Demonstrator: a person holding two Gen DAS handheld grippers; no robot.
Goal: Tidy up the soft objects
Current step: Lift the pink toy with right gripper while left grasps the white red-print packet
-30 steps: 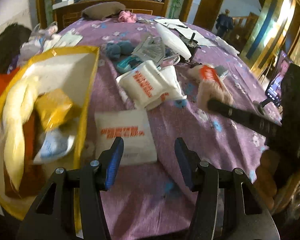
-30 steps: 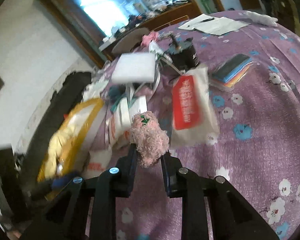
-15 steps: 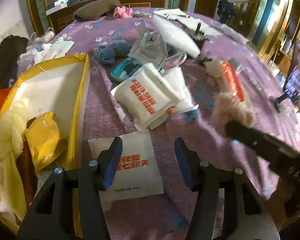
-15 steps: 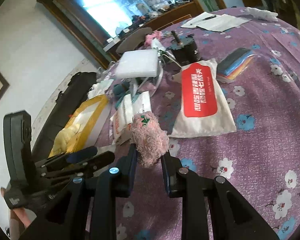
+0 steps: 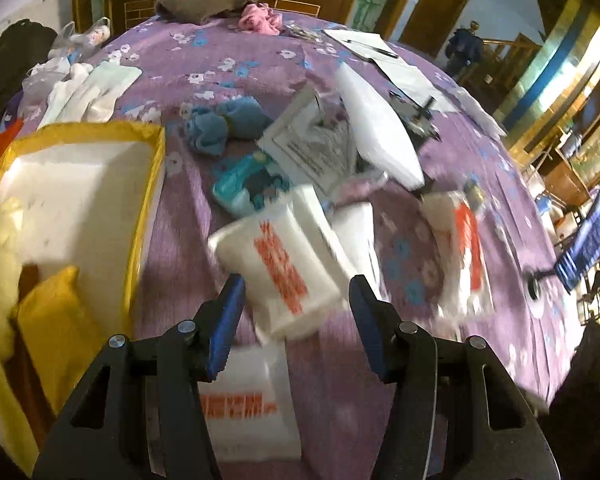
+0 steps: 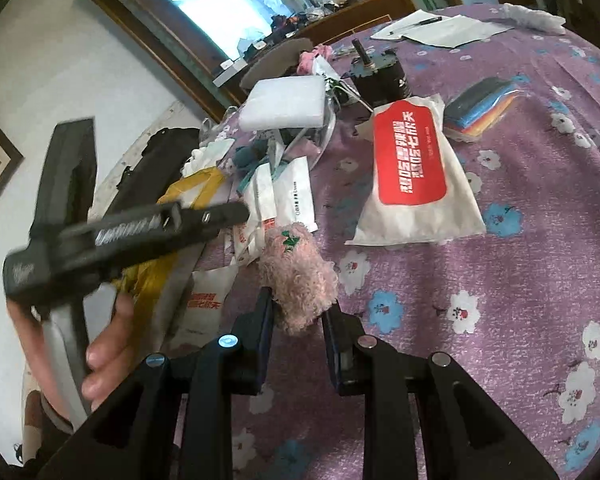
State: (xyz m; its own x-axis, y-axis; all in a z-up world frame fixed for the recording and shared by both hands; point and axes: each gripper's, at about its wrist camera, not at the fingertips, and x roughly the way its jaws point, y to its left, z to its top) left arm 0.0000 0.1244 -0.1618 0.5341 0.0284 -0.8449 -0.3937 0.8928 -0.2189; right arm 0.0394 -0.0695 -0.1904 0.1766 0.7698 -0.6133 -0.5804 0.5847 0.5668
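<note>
Pink fuzzy toy (image 6: 298, 276) clamped in right hand-held gripper (image 6: 298, 320) above the table (image 6: 520, 280); left hand-held gripper (image 5: 296, 304) spread wide, empty, beside the yellow bag (image 5: 148, 200).

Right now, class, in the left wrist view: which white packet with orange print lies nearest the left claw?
The flat packet under the left claw, beside the yellow bag. The stacked packet and the red-labelled one lie farther out.

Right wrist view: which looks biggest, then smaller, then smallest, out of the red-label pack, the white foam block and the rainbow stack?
1. red-label pack
2. white foam block
3. rainbow stack
The block lies farther back, so its true size is unsure.
</note>
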